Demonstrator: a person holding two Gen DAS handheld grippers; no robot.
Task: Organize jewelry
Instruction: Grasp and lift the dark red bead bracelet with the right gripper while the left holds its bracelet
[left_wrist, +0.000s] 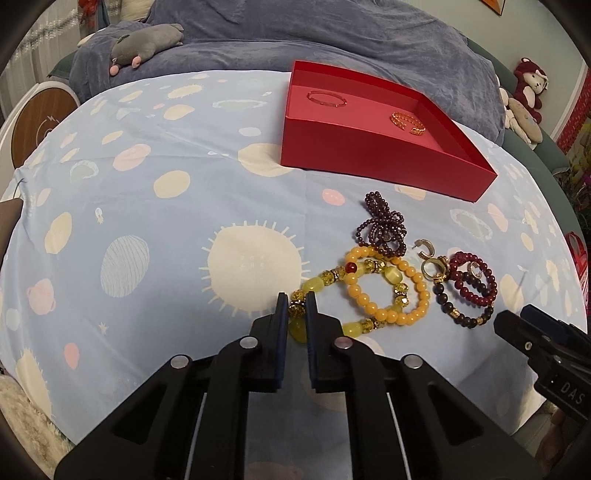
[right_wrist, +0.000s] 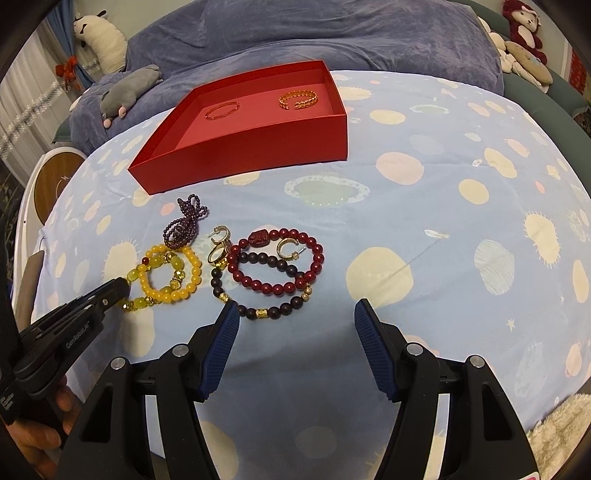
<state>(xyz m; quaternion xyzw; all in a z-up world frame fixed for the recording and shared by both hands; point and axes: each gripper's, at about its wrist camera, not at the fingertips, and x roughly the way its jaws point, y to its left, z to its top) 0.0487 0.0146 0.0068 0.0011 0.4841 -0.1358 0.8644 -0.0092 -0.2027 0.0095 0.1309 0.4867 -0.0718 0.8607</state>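
My left gripper (left_wrist: 296, 306) sits nearest the lens, its blue-padded fingers pinched on the green-and-gold beaded bracelet (left_wrist: 325, 282) at the bead nearest me; rest of that bracelet lies on the blue planet-print sheet (left_wrist: 147, 192), looped through the yellow round-bead bracelet (left_wrist: 399, 291). My right gripper (right_wrist: 293, 314) hangs spread wide over the sheet, holding nothing, left pad just beside the dark brown beaded bracelet w/ gold spacers (right_wrist: 266, 310).

Step in hand, as I judge it: grab made on the green one, lift not yet done. The open red cardboard box (left_wrist: 369, 162) waits beyond the pile w/ two pieces inside already, a thin gold bangle (left_wrist: 327, 99) and a gold chain-link cuff (left_wrist: 408, 122), so roughly a third sorted.

Next move calls for a slow, straight-up lift, then carry fwd over the box's near wall and drop on bare floor btw the two pieces.

In the way: the yellow bracelet overlaps the green, so it'll prob drag along or snag. Close by on the right lie a purple small-bead strand (left_wrist: 382, 227), a dark red beaded bracelet (right_wrist: 280, 258), gold hoop earrings (right_wrist: 290, 249) and a gold ring (right_wrist: 218, 253), all touching or near each other; a sideways tug could scatter them. A grey plush toy (left_wrist: 147, 44) on the blue blanket (left_wrist: 332, 33) is well clear.
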